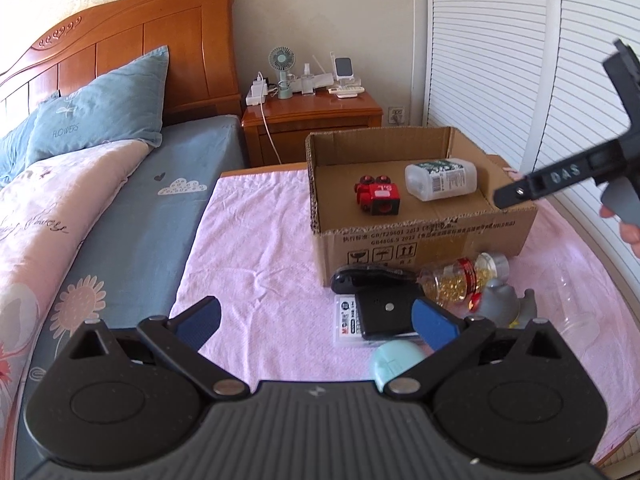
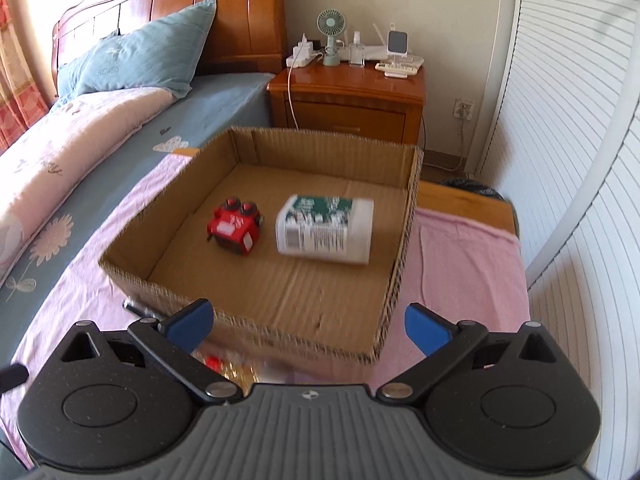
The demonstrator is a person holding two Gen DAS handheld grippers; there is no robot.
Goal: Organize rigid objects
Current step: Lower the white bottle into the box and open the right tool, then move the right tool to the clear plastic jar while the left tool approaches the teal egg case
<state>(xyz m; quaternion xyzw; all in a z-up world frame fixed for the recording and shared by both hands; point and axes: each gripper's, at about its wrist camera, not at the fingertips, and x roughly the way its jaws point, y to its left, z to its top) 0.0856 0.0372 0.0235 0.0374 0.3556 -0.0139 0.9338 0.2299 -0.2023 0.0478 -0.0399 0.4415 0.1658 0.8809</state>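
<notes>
Both claws spread wide, nothing held: left gripper [image 1: 316, 322], right gripper [image 2: 308, 322]. Box [image 2: 404, 240] already holding toy [image 2: 235, 226] and bottle [image 2: 326, 229]. Best approached next: probably the black case [image 1: 384, 314], squarely, clear of the pill jar [image 1: 460, 280].

Red toy [image 2: 236, 225] and white bottle [image 2: 326, 230] lie inside box [image 2: 256, 320].

My box [image 2: 280, 292] was raw corrugated cardboard, matt and ribbed. The bench cloth [image 1: 256, 248] was pink towelling, soft and creased. The white bottle [image 2: 326, 230] was smooth plastic with a printed paper label. The nightstand [image 2: 352, 88] was glossy varnished wood. My blue finger pads [image 1: 434, 322] looked matt.
</notes>
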